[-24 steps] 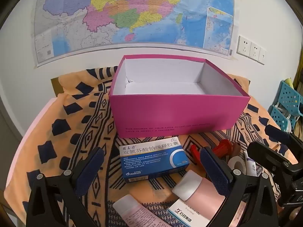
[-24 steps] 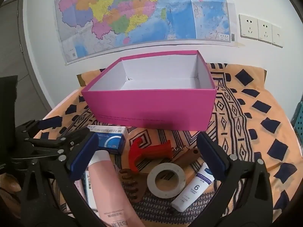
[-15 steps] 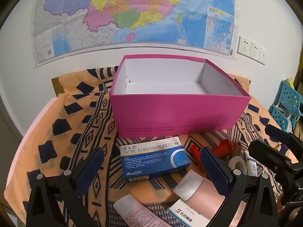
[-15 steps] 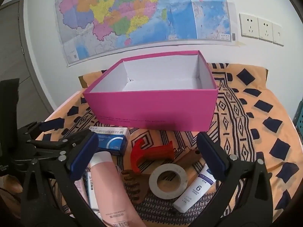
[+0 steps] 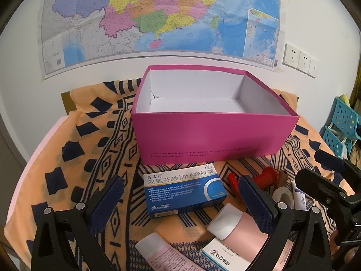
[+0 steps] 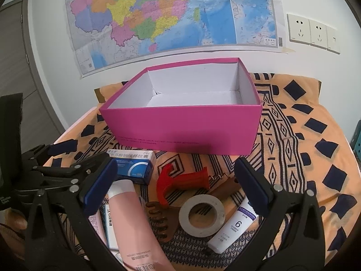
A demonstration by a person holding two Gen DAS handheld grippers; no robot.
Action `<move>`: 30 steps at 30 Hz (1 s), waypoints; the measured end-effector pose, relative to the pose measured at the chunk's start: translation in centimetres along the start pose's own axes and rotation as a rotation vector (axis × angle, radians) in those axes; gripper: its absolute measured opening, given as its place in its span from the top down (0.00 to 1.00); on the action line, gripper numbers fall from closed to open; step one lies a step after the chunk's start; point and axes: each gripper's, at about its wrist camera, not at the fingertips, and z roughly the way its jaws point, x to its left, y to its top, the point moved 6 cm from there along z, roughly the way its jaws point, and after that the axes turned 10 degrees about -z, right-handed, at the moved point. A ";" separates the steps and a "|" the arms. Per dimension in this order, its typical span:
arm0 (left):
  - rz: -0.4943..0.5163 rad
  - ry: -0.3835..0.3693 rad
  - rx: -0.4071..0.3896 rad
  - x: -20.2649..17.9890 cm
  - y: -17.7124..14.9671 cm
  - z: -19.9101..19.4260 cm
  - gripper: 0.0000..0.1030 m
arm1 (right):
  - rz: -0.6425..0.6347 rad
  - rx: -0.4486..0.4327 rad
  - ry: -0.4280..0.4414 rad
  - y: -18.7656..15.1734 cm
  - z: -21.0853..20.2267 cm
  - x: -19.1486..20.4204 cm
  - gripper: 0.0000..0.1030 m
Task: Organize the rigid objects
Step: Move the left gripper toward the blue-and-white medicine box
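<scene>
Both claws gape wide, empty: left claw [image 5: 180, 199] hangs over the blue medicine box [image 5: 183, 188], right claw [image 6: 177, 184] over the tape roll [image 6: 202, 218]; the clutter waits at six o'clock of the empty pink box [image 6: 185, 131], presumably its destination

Home room: wall map [image 5: 158, 18], cloth-covered table [image 6: 315, 103].
</scene>
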 end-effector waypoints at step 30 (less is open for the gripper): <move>-0.069 0.000 0.127 4.8 -2.1 4.0 0.15 | -0.043 0.157 0.222 -0.3 6.0 3.7 0.16</move>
